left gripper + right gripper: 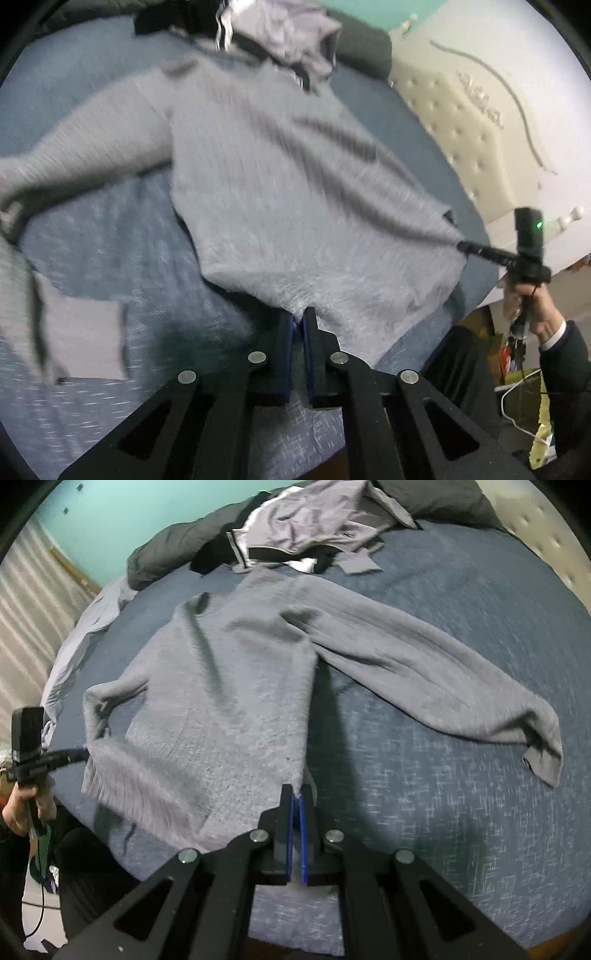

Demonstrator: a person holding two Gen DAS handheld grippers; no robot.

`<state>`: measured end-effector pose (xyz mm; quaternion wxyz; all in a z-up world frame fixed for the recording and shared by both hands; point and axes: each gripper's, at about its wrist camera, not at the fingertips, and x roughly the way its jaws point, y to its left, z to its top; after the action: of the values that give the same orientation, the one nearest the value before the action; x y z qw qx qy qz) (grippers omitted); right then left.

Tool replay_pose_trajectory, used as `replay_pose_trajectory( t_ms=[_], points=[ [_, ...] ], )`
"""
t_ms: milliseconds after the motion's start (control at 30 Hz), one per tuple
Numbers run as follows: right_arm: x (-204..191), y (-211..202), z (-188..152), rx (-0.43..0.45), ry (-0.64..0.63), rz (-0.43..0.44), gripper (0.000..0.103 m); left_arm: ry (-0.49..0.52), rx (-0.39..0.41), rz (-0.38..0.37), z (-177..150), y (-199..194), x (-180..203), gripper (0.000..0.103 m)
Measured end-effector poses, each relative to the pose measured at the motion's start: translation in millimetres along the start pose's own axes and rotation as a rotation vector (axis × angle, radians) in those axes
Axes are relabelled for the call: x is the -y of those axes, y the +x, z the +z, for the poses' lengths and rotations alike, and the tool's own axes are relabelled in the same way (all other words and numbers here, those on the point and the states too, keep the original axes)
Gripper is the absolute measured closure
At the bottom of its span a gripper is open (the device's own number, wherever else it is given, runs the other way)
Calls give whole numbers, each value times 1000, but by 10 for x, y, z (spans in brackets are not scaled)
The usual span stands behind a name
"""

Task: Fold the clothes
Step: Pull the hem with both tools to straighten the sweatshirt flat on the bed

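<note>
The grey sweater (229, 686) is lying on the bed (461, 775), long axis running from hem to the far collar, one sleeve (424, 672) stretching sideways. Left tongs (298, 320) and right tongs (297, 792) are each pinching its raised hem corners. Other clothes (314, 528) are sitting beyond, beside a turquoise wall (122, 520) and tufted headboard (465, 122).

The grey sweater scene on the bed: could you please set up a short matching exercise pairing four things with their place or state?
Things:
1. grey sweater
2. left gripper
3. pile of clothes
4. bedsheet

Places or states:
A. heaped at the far end of the bed
B. blue, under everything
C. spread out, hem lifted at two corners
D. shut on a hem corner

Pairs: 1-C, 2-D, 3-A, 4-B
</note>
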<state>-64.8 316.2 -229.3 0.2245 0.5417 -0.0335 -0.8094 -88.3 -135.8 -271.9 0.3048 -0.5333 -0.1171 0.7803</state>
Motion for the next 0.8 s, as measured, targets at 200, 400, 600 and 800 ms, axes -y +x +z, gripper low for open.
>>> replay_pose_trajectory(
  t_ms=[200, 400, 600, 800],
  points=[
    [-262, 67, 4, -47, -31, 46, 101, -28, 55, 53, 54, -407, -201, 98],
    [-116, 614, -134, -121, 42, -9, 99, -81, -32, 127, -81, -94, -455, 98],
    [109, 553, -257, -99, 104, -21, 81, -117, -80, 154, -224, 188, -656, 98],
    [-57, 367, -466, -108, -6, 94, 58, -102, -61, 130, -203, 183, -661, 97]
  ],
)
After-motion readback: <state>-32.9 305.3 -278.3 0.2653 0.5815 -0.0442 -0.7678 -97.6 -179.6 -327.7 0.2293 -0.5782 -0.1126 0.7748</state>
